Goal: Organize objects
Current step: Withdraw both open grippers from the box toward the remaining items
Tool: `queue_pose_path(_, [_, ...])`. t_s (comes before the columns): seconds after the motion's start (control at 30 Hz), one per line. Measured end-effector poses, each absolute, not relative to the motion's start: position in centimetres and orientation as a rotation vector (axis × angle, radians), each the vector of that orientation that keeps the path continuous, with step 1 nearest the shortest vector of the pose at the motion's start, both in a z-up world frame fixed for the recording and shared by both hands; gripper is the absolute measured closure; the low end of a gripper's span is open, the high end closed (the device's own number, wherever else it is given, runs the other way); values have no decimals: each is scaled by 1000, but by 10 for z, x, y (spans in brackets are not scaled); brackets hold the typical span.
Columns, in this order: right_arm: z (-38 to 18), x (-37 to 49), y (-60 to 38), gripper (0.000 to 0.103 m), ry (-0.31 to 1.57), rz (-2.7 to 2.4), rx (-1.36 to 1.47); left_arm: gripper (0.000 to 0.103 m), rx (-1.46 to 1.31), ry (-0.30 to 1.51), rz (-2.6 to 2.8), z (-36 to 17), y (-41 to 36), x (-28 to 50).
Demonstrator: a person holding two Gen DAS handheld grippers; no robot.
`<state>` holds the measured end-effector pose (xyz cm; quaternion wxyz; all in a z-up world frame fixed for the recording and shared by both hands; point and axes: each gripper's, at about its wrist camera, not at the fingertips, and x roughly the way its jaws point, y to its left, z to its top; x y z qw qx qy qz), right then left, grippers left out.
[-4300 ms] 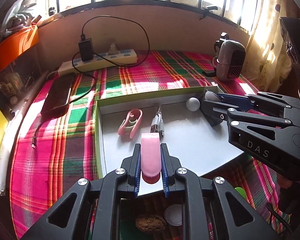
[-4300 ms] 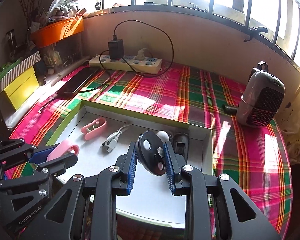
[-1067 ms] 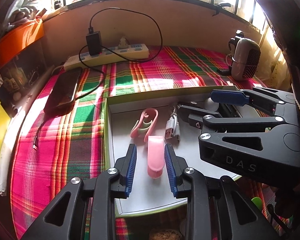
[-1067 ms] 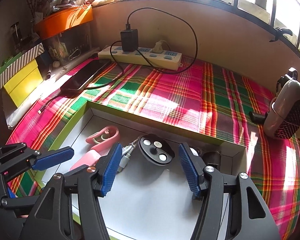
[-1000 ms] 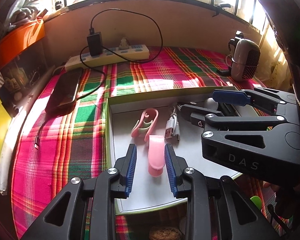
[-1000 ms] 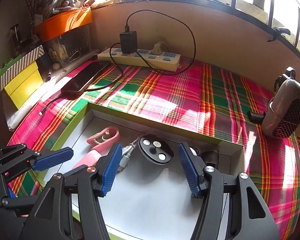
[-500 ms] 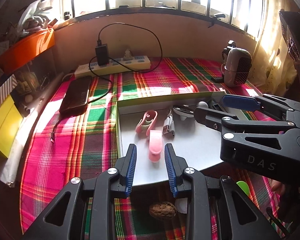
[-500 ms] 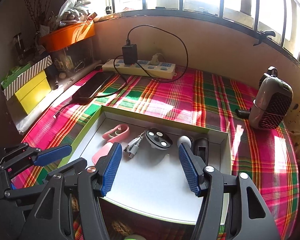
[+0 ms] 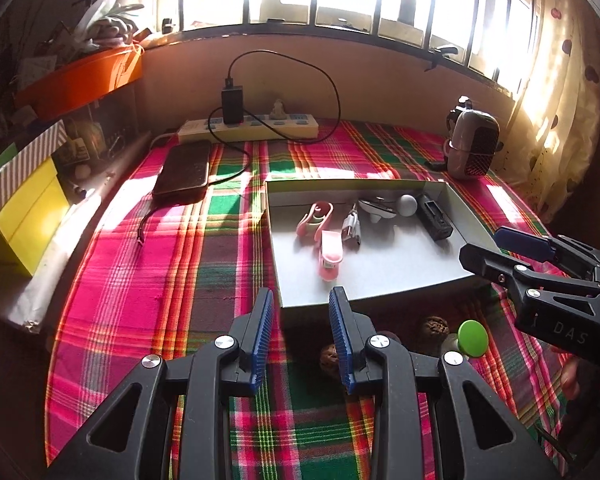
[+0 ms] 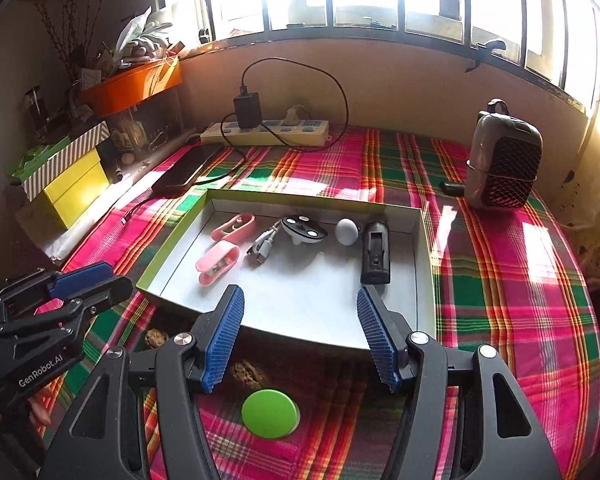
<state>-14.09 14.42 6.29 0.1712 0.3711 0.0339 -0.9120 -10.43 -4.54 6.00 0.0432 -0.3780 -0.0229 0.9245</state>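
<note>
A shallow white box [image 9: 384, 276] [image 10: 424, 280] with a green rim lies on the plaid cloth. Inside it lie two pink clips [image 9: 329, 255] [image 10: 217, 261], a white cable plug [image 10: 264, 243], a round black disc [image 10: 304, 230], a white ball [image 10: 347, 231] and a black oblong device [image 10: 375, 253]. In front of the box, on the cloth, sit two walnuts [image 9: 432, 325] [image 10: 249, 374] and a green disc [image 9: 473, 333] [image 10: 270, 413]. My left gripper [image 9: 302, 332] is open and empty, short of the box's near edge. My right gripper [image 10: 300, 334] stands wide open above that edge, holding nothing.
A power strip [image 9: 252, 128] with a black charger and looping cable runs along the back wall. A dark phone [image 9: 184, 170] lies at the back left. A small grey heater [image 10: 500, 164] stands at the back right. Yellow and striped boxes [image 10: 68, 184] sit at the left.
Both grippers have drawn back from the box, so it looks smaller and farther. The pink clip and the black disc stay where they lay inside. The walnuts and green disc have come into view.
</note>
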Motion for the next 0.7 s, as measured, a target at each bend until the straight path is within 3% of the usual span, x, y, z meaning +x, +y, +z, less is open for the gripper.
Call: queue_pose_path(0.7, [29, -86, 161, 43, 87, -2574, 1103, 76, -1234, -174, 2784, 27, -66, -75])
